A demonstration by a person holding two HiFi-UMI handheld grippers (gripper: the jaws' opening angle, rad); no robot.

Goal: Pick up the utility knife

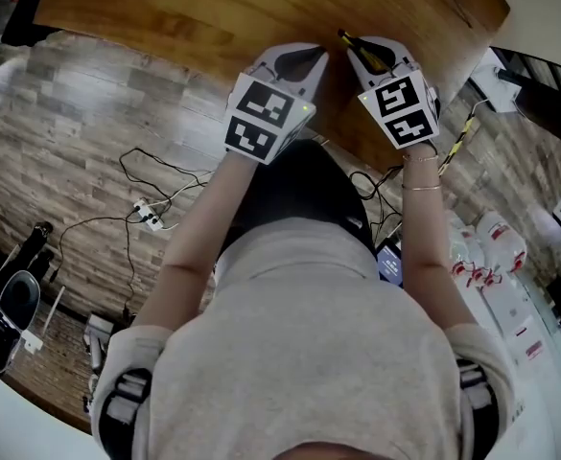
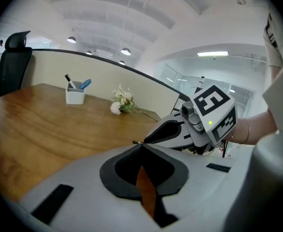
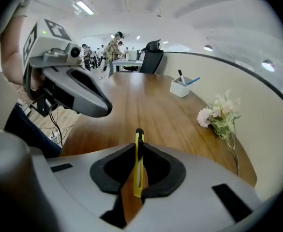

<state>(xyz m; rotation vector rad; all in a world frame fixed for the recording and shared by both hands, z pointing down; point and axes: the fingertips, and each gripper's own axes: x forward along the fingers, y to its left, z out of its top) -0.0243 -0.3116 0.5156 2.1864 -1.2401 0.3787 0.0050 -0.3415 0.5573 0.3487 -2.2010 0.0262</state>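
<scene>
A yellow and black utility knife [image 3: 138,164] stands edge-on between the pads of my right gripper [image 3: 138,146], which is shut on it above the wooden table [image 3: 146,110]. In the head view the knife's dark tip [image 1: 345,38] pokes out past the right gripper [image 1: 368,56] over the table's near edge. My left gripper [image 1: 302,60] hovers just to its left, jaws closed with nothing between them [image 2: 141,146]. From the left gripper view the right gripper [image 2: 168,132] sits close by on the right.
A white pen cup [image 3: 181,87] and a small bunch of flowers [image 3: 221,114] lie farther along the table. An office chair [image 3: 152,62] stands at its far end. Cables and a power strip [image 1: 149,217] lie on the floor; bottles [image 1: 496,247] stand at the right.
</scene>
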